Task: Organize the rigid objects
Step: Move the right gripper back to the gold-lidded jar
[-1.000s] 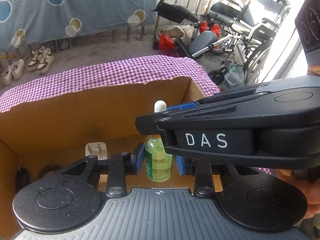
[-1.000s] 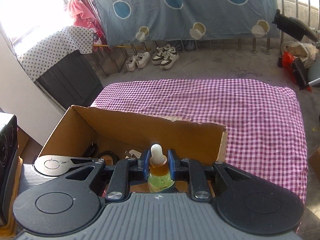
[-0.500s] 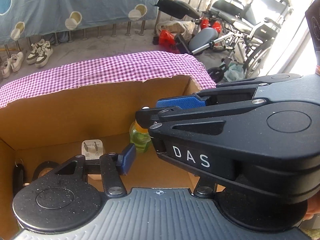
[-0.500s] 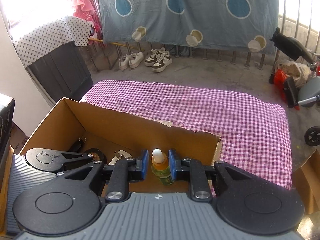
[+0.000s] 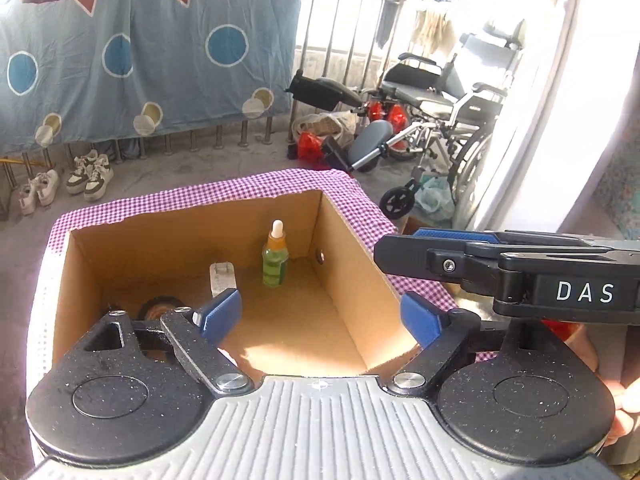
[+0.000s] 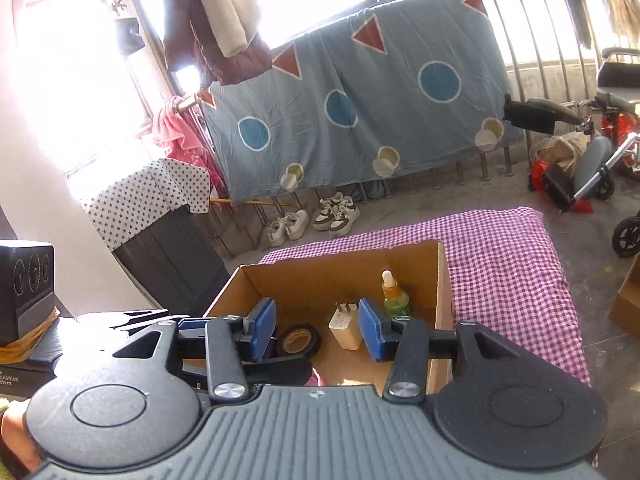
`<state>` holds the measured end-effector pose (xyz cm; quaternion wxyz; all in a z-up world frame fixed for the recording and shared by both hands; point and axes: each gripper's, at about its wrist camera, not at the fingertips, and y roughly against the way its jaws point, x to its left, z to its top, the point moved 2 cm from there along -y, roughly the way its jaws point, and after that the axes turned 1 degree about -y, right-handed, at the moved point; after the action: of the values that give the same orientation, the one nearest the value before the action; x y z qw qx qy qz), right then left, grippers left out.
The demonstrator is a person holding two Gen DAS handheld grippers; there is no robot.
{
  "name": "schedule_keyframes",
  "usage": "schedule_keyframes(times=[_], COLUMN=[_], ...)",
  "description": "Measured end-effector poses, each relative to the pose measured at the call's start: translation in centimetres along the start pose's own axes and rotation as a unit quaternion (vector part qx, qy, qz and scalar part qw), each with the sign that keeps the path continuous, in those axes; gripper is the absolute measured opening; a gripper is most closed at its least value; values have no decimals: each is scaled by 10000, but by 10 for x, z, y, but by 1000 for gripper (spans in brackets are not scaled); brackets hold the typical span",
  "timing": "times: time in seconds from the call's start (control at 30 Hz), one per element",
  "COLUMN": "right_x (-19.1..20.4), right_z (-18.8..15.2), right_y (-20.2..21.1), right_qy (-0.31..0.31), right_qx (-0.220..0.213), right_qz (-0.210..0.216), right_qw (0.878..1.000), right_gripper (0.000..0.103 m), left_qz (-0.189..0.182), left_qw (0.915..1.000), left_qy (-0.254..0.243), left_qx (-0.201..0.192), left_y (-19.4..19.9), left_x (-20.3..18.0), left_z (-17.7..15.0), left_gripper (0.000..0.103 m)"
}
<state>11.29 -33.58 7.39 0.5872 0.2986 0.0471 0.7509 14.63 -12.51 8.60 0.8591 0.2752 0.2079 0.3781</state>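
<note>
- Bottle (image 5: 274, 256): one dropper bottle, white tip and green label, stands upright inside the box (image 5: 360, 280), at the far right corner, about 1 o'clock from the box's middle in the left wrist view.
- A second ago your right gripper (image 6: 316, 334) was clamped on the bottle's neck over the box; half a second ago its jaws had parted around it. Now both grippers have pulled back and up, and the bottle stands free, touching neither.
- Your left gripper (image 5: 320, 316) has jaws spread wide with nothing between them; its blue pads frame the box floor.
- Your right gripper's jaws are likewise apart and empty, hovering over the box's near edge.
- I'd judge this item as placed, so the bottle step looks finished and both hands are free for whatever comes next.
- Count inside the box: one bottle, one white plug adapter (image 6: 345, 326) just left of it at about 9 o'clock from the bottle, one black tape roll (image 6: 299, 341) further left.
- One small dark round thing shows on the box's right inner wall; I can't tell what it is.
- The box sits on the tabletop (image 6: 508, 264), covered by one purple checked cloth; no other loose rigid items show on the cloth in either view.
- If more items remain, they lie outside these views.
</note>
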Motion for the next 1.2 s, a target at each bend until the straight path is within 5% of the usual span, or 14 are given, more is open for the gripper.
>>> schedule_keyframes(times=[0.33, 0.83, 1.2], right_x=[31, 51, 47], right_z=[-74, -134, -141], right_y=[37, -11, -78], right_qy=[-420, -885, -1273], right_qx=[-5, 970, 1449], right_qz=[274, 538, 651], right_qw=[9987, 9899, 9791], right_gripper=[49, 49, 41], left_qz=[175, 780, 956], left_qw=[9993, 9967, 9949], left_qy=[-301, -20, 73], left_qx=[97, 240, 316], left_y=[44, 39, 3], left_x=[-7, 28, 49], left_z=[-72, -156, -177], left_gripper=[95, 95, 75])
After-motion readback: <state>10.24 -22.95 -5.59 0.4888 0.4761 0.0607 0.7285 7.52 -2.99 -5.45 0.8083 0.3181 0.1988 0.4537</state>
